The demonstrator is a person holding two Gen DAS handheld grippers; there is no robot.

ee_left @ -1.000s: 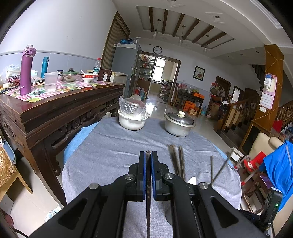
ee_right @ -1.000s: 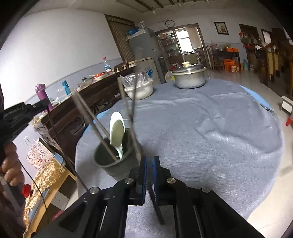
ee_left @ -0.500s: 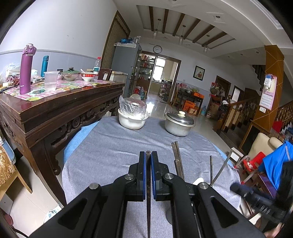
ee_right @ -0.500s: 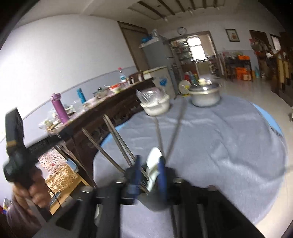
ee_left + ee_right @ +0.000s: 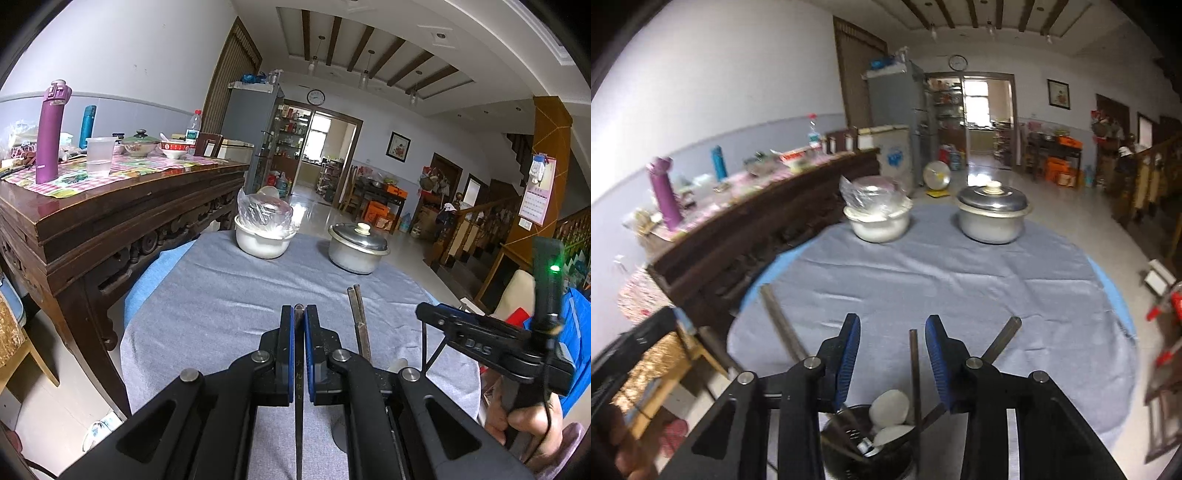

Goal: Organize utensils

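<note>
My left gripper (image 5: pixel 299 317) is shut on a dark chopstick (image 5: pixel 298 373) that runs back between its pads, low over the grey tablecloth (image 5: pixel 229 295). My right gripper (image 5: pixel 893 347) hovers above a dark utensil cup (image 5: pixel 871 469). Its jaws stand apart and are closing. The cup holds white spoons (image 5: pixel 889 406) and several chopsticks. One chopstick (image 5: pixel 914 369) rises between the jaws, touching neither pad. In the left wrist view the right gripper (image 5: pixel 480 343) is at the right, held by a hand (image 5: pixel 524 424), with two chopsticks (image 5: pixel 360 325) sticking up beside it.
A white bowl under plastic (image 5: pixel 877 221) and a lidded metal pot (image 5: pixel 991 218) stand at the table's far side. A dark carved sideboard (image 5: pixel 110 221) with bottles and dishes runs along the left. The round table's edge curves close on the right.
My right gripper rose and drew back over the cup, and its jaws went from shut to apart. It came into the left wrist view. The left gripper stayed put.
</note>
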